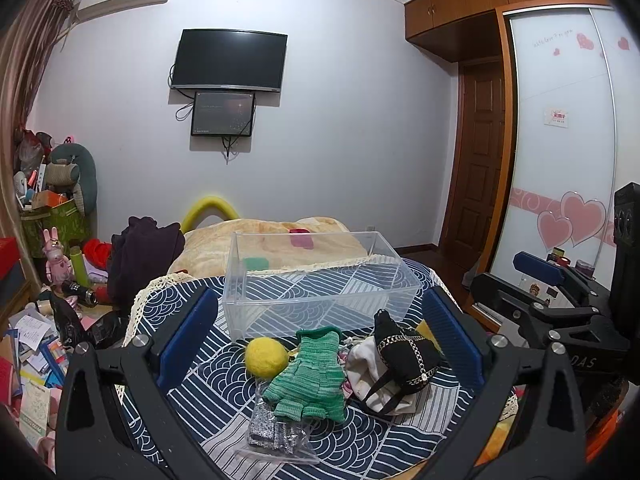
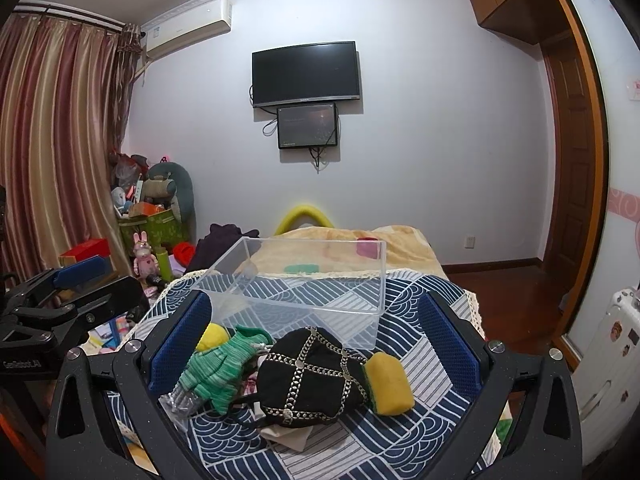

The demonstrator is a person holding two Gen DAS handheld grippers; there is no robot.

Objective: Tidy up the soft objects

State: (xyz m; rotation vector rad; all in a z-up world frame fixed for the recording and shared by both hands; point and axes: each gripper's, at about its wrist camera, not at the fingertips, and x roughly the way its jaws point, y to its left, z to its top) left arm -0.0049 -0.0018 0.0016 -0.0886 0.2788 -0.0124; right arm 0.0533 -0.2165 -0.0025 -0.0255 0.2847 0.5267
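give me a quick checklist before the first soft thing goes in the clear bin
1. Clear bin upright with open top: ok; nothing lies inside it.
2. Left hand-held gripper open and holding nothing: ok.
3. Right hand-held gripper open and holding nothing: ok.
4. Soft things within reach in front of the bin: ok; yellow ball, green glove, black bag and yellow sponge lie on the patterned cloth.
5. Items apart for a clean single grasp: not ok; glove, bag and a white cloth touch or overlap.
6. Glove free of the plastic packet under it: cannot tell.
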